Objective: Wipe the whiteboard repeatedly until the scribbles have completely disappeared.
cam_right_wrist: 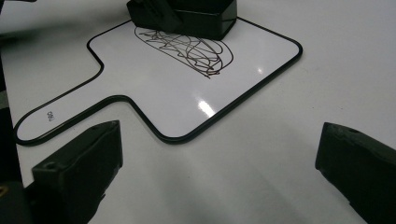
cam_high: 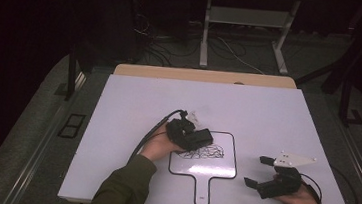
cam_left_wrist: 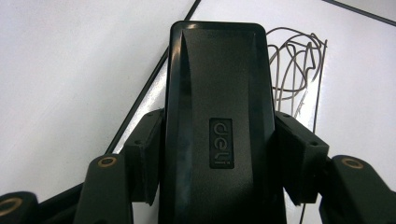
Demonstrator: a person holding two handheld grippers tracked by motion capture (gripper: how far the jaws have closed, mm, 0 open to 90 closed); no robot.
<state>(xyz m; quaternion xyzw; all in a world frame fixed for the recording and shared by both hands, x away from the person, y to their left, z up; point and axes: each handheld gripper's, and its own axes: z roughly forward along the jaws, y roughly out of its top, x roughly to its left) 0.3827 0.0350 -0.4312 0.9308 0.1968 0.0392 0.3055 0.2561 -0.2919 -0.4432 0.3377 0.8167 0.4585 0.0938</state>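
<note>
A small paddle-shaped whiteboard (cam_high: 222,172) with a black rim lies flat at the table's front middle, its handle toward me. A dark scribble (cam_high: 203,152) covers its upper part. My left gripper (cam_high: 200,139) is shut on a black "deli" eraser block (cam_high: 196,138), which rests on the board's upper left corner at the scribble's edge. In the left gripper view the eraser (cam_left_wrist: 217,107) sits clamped in the left gripper (cam_left_wrist: 219,158), with the scribble (cam_left_wrist: 294,70) to its right. My right gripper (cam_high: 257,171) stands open on the table, right of the board, holding nothing. The right gripper view looks past the right gripper (cam_right_wrist: 219,172) to the whiteboard (cam_right_wrist: 154,88), the scribble (cam_right_wrist: 187,49) and the eraser (cam_right_wrist: 196,16).
The white table (cam_high: 268,115) has bare surface all around the board. A wooden strip (cam_high: 206,76) runs along its far edge. Beyond it stand a desk frame (cam_high: 205,34) and loose cables (cam_high: 163,55) on the dark floor.
</note>
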